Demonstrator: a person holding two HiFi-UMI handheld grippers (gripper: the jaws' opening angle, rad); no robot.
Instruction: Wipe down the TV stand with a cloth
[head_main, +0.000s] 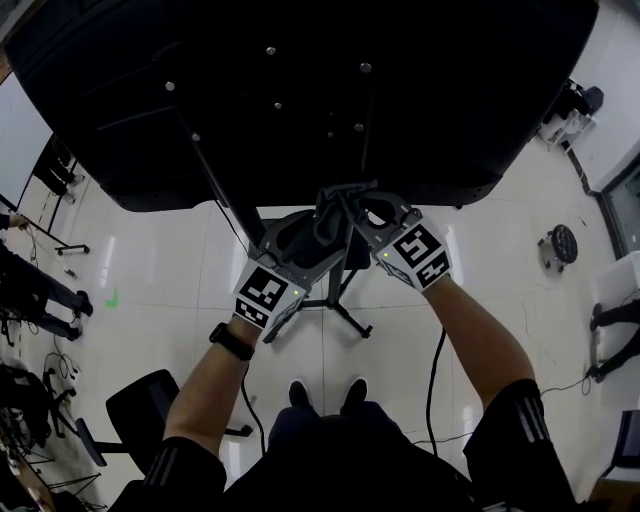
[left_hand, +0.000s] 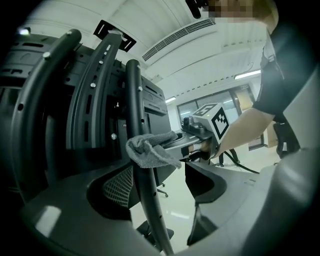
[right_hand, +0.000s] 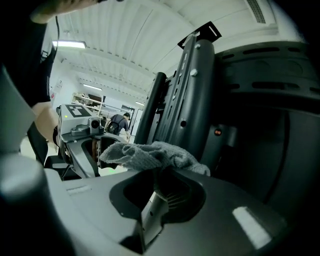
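- Grey cloth (right_hand: 150, 156) is bunched against the black TV stand (left_hand: 134, 100), on one of its uprights behind the TV (head_main: 300, 80).
- Right tool (right_hand: 159, 186) is clamped tight on the cloth, with fabric spilling over its tips.
- Left tool (left_hand: 161, 181) gapes wide and grips nothing. The same upright runs between its jaws, nearer the left one.
- Both tools are raised close together under the TV, above a white tiled floor (head_main: 160, 260).
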